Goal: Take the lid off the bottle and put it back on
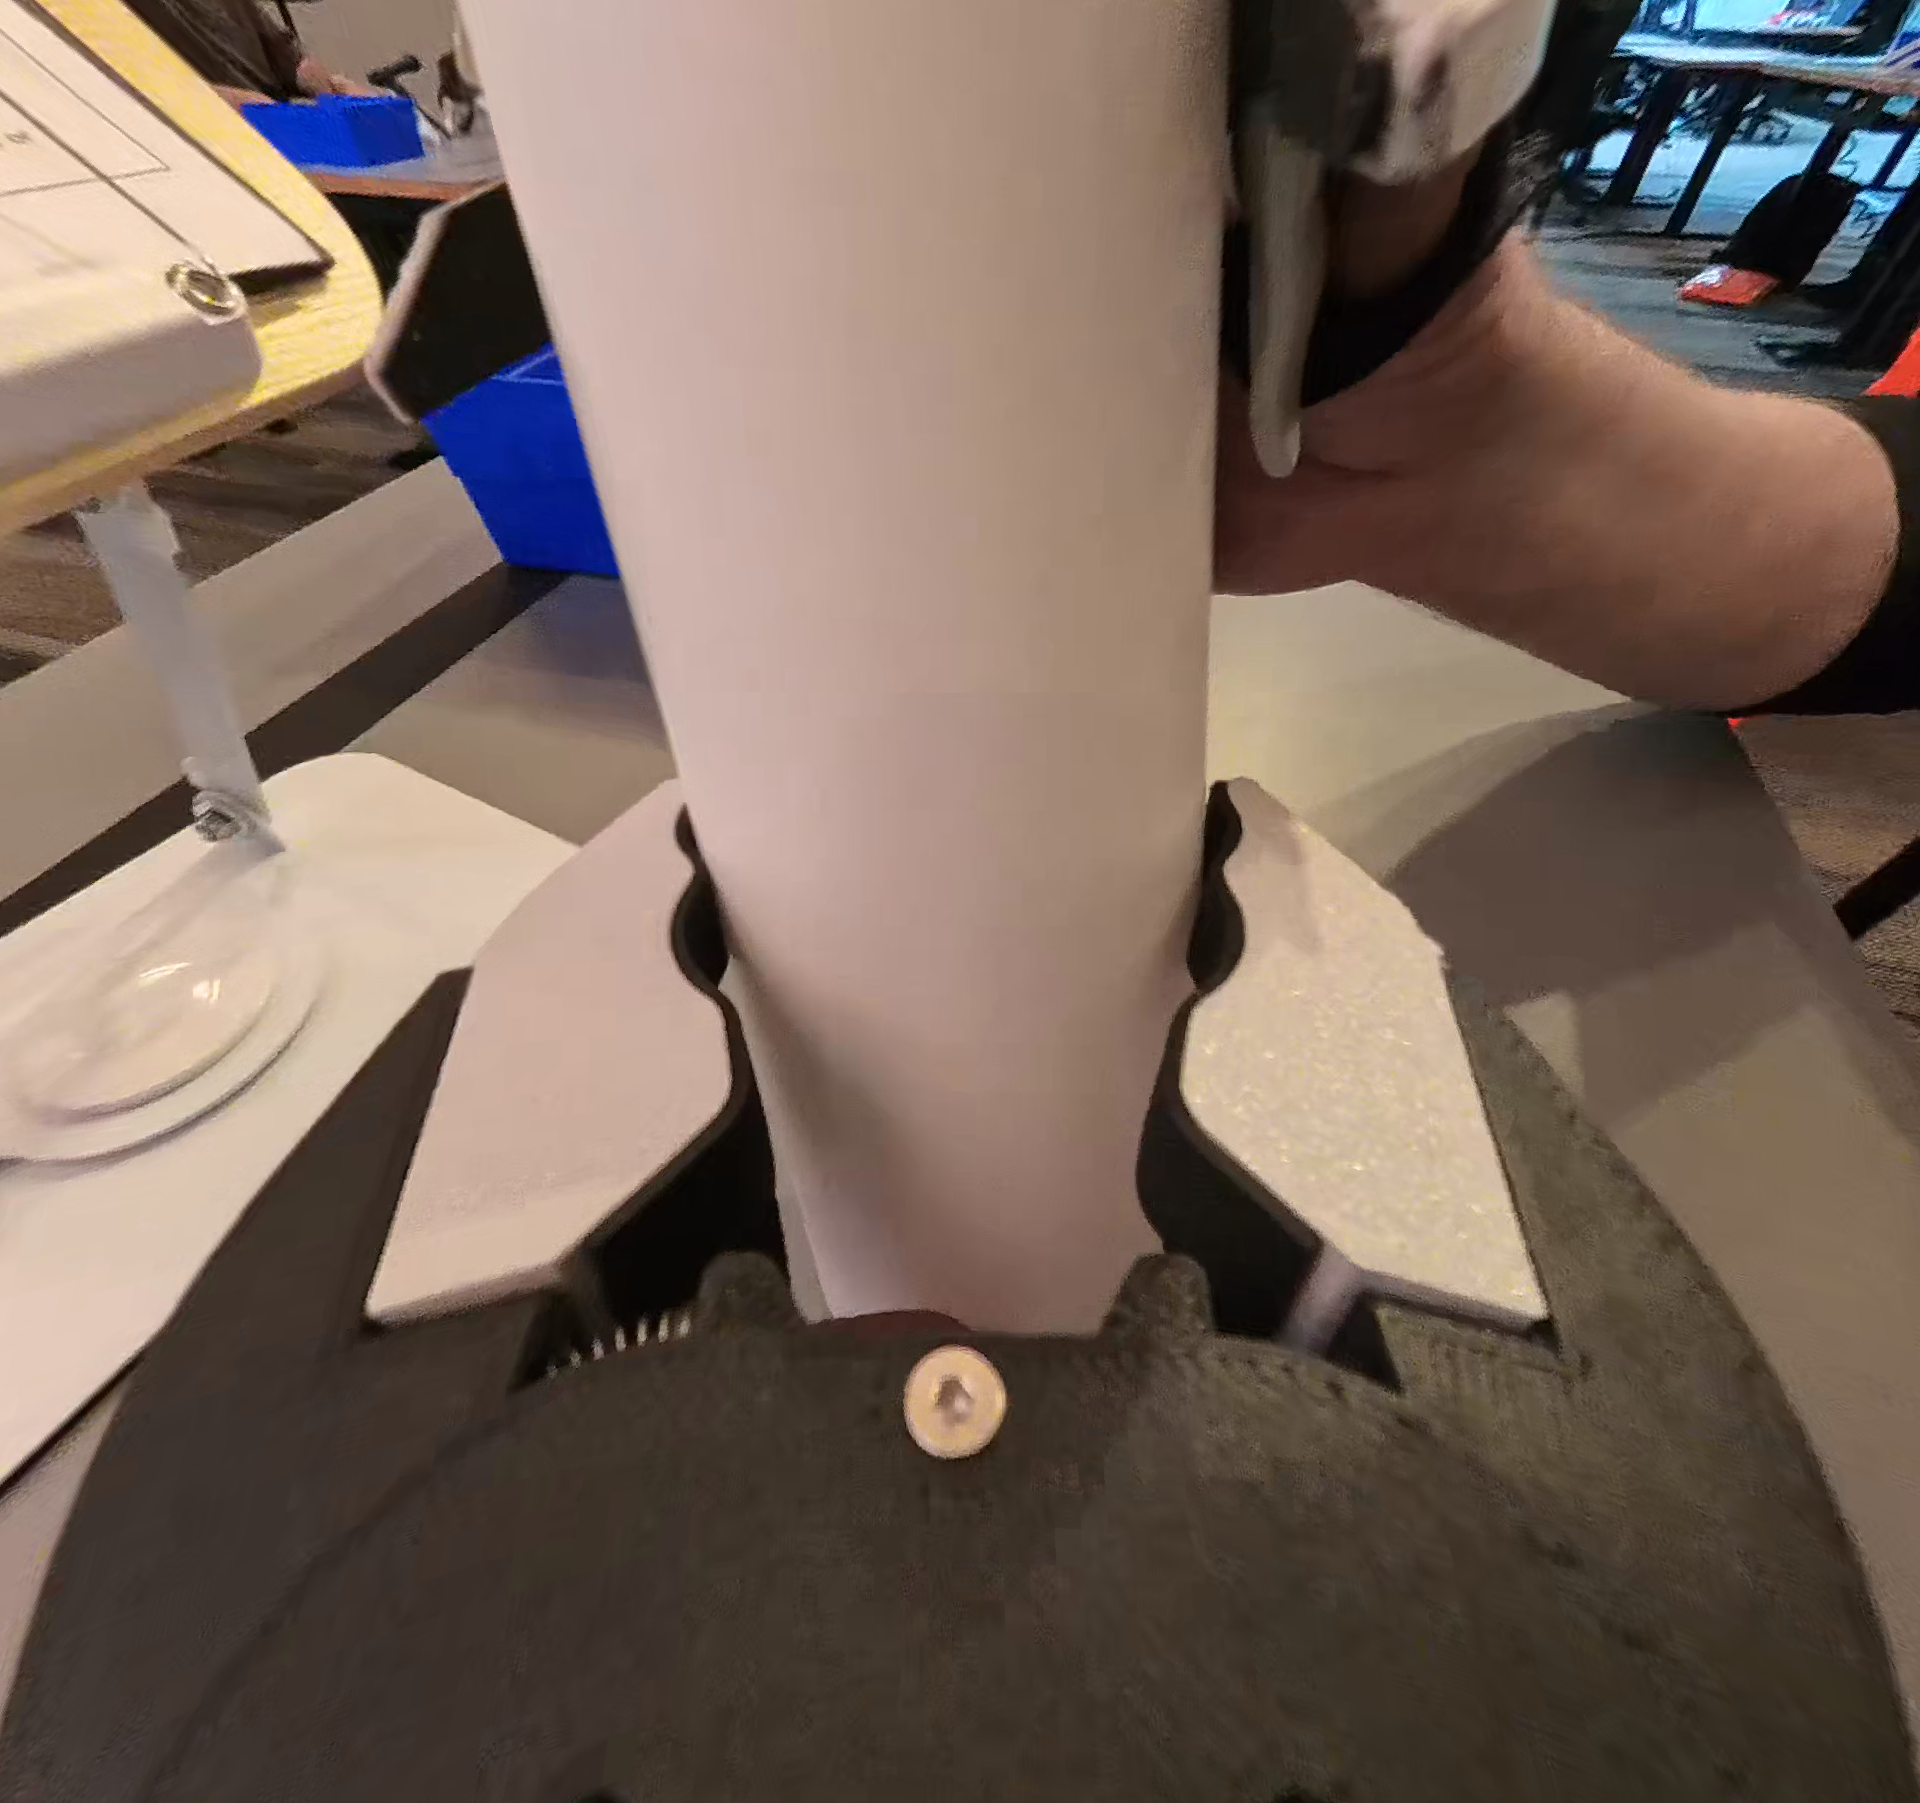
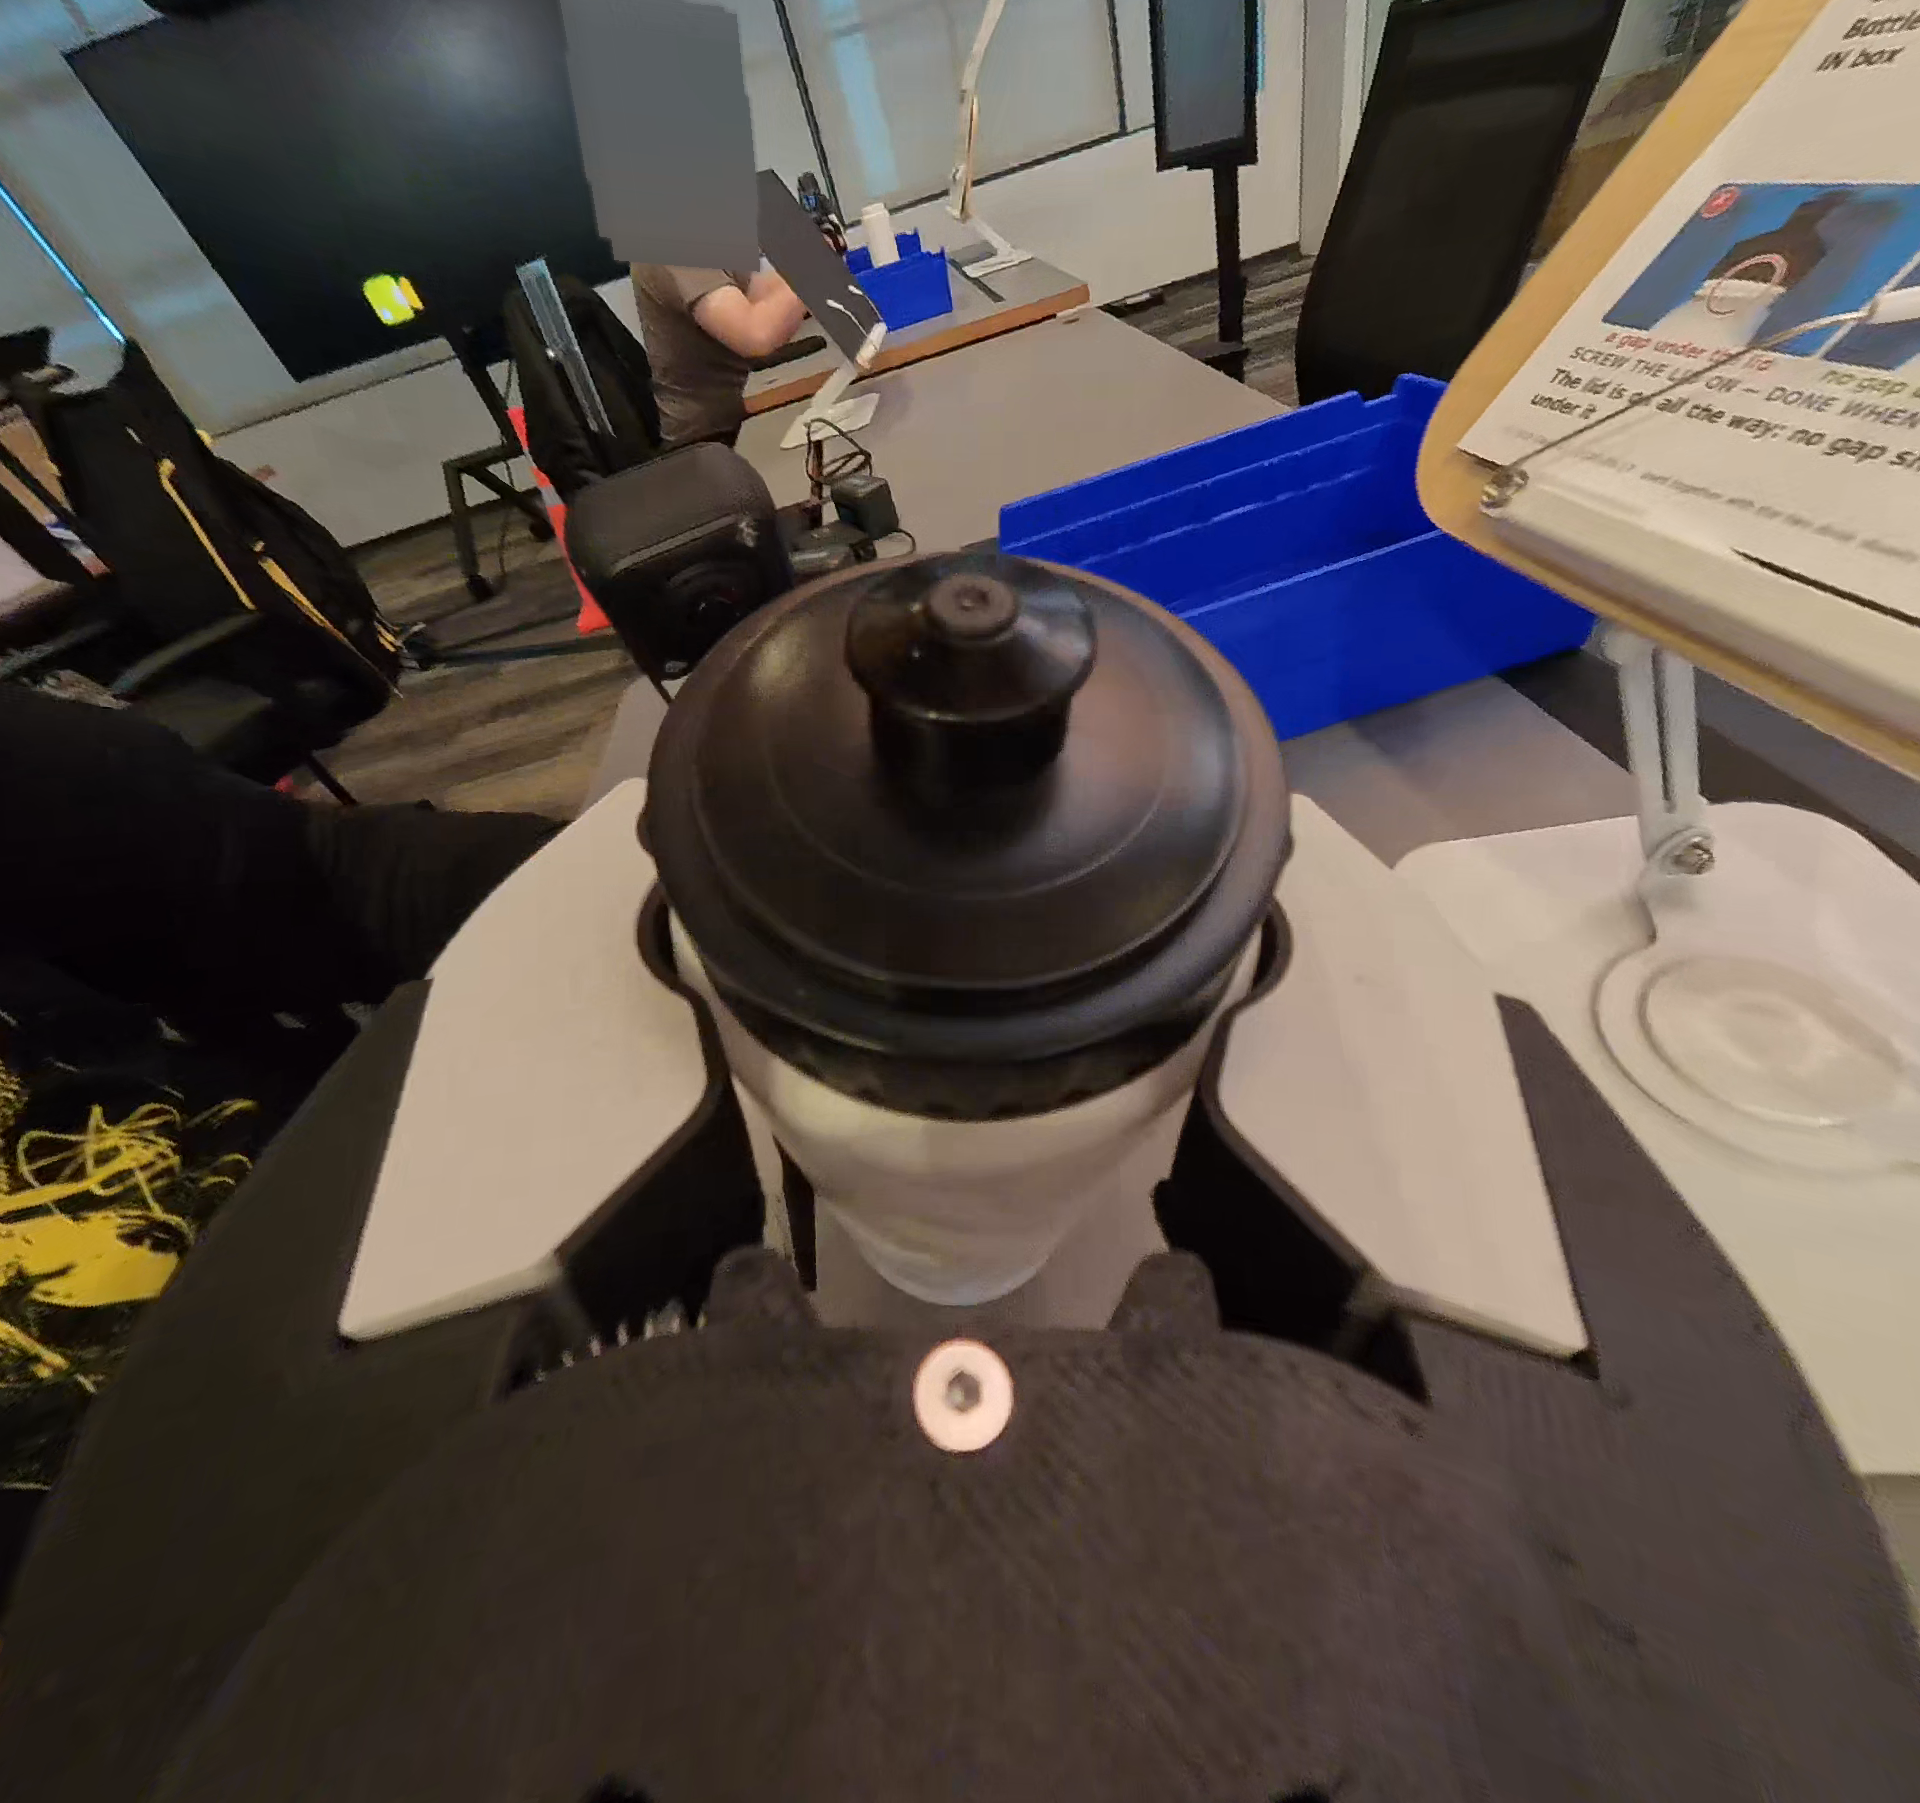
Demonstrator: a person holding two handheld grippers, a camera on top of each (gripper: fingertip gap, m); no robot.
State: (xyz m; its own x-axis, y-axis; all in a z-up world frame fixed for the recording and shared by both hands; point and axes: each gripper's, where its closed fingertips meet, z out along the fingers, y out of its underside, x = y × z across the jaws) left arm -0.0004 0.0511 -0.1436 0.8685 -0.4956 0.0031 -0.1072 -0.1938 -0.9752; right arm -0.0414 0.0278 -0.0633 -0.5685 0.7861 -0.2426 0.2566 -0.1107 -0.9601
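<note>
Left wrist view shows the left gripper (image 1: pixel 961 932) clamped around the lower body of the white bottle (image 1: pixel 894 465), held above the desk (image 1: pixel 436 714). The right gripper (image 2: pixel 961 922) closes on the black lid (image 2: pixel 961 860), which is seated on the bottle. The smooth plastic looks light, slippery and probably squeezable, so the ribbed lid rim seems the best hold. The blue bin (image 2: pixel 1299 569) behind the bottle and the stand (image 2: pixel 1662 766) to its right limit sideways room.

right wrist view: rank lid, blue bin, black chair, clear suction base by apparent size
1. lid, nearest the camera, so it looks inflated.
2. blue bin.
3. black chair and clear suction base: look alike; the chair is farther off and the frame cuts the base, so I won't rank them.
</note>
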